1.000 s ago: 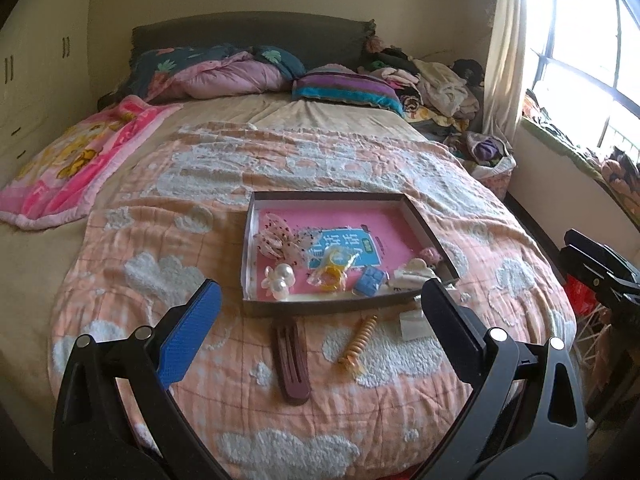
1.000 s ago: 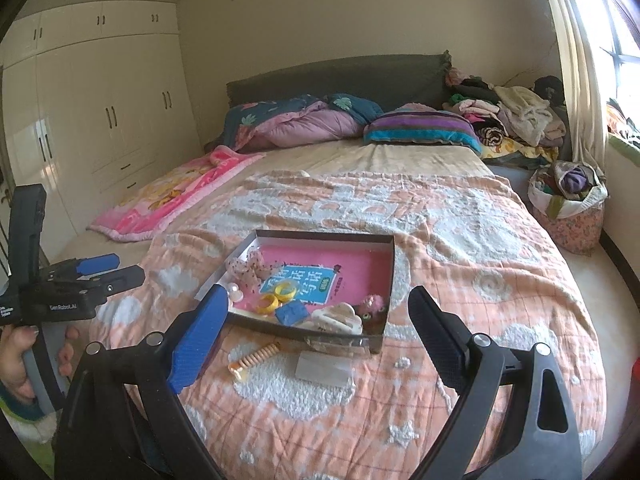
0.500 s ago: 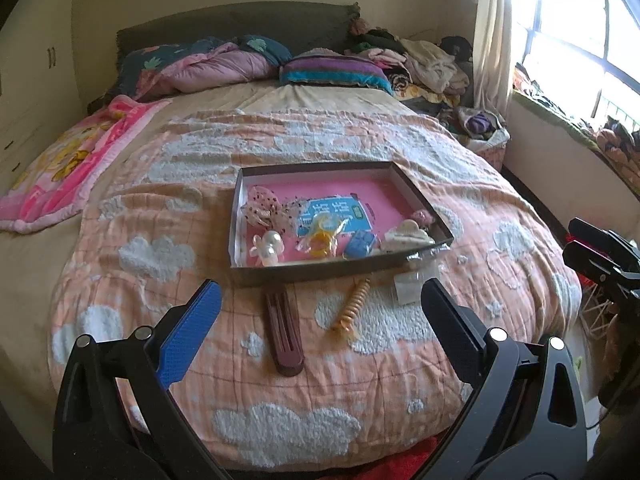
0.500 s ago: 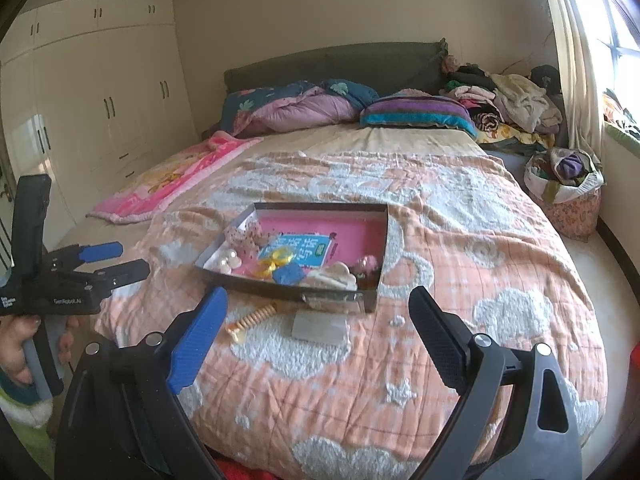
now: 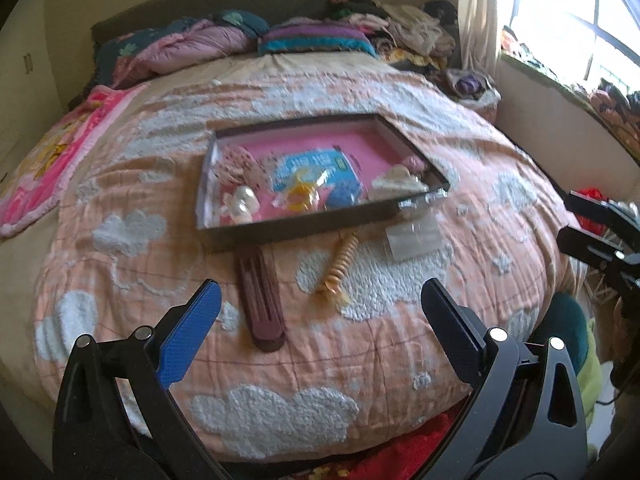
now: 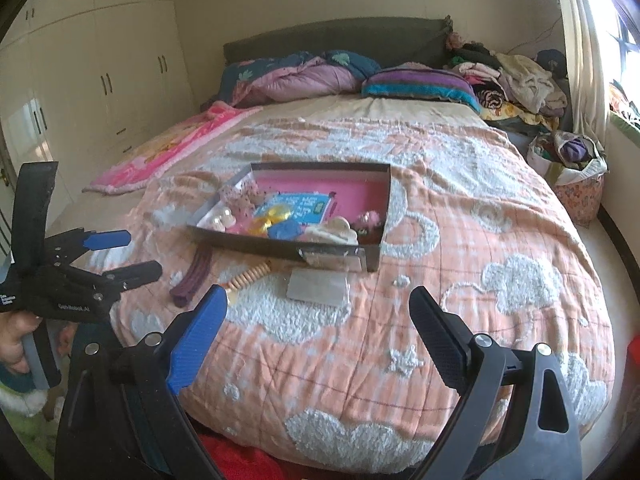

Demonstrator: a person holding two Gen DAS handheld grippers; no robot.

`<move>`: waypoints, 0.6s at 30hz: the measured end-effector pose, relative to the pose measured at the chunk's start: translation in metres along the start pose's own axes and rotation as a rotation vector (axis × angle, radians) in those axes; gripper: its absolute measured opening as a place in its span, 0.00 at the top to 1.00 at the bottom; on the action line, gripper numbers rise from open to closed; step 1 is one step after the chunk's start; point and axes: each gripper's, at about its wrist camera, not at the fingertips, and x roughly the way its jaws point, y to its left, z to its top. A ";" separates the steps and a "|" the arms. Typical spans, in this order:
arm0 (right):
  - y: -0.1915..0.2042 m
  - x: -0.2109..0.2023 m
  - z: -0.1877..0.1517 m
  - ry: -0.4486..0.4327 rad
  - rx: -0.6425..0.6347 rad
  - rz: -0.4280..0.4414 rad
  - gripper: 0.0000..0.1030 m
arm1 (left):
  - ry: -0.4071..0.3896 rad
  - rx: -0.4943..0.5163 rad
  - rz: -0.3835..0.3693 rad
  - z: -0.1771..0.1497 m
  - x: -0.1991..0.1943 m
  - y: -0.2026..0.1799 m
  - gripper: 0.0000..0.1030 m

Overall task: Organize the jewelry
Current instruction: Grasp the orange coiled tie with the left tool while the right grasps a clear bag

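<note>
Maroon hair clip (image 5: 260, 300) on bedspread (image 5: 120, 184) just before tray (image 5: 304, 226), beside spiral tie (image 5: 340, 264): likely light, stiff, slick, best pinched across mid-length; left claw (image 5: 316, 322) and right claw (image 6: 318, 322) both wide open, empty.

Tray (image 5: 312, 224) contents blurred; near wall hides clear packet's (image 5: 416, 236) top edge.

Daylit from blown-out window (image 5: 560, 28) at right; slight blur, fisheye-warped edges.
</note>
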 end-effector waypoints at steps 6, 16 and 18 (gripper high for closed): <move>-0.011 0.017 -0.005 0.042 0.025 -0.007 0.11 | 0.063 0.033 -0.019 -0.005 0.032 -0.004 0.09; -0.025 0.056 0.000 0.088 0.050 -0.024 0.11 | 0.127 0.060 -0.064 0.002 0.081 -0.007 0.18; -0.026 0.063 0.002 0.092 0.049 -0.023 0.11 | 0.138 0.069 -0.075 0.004 0.090 -0.008 0.26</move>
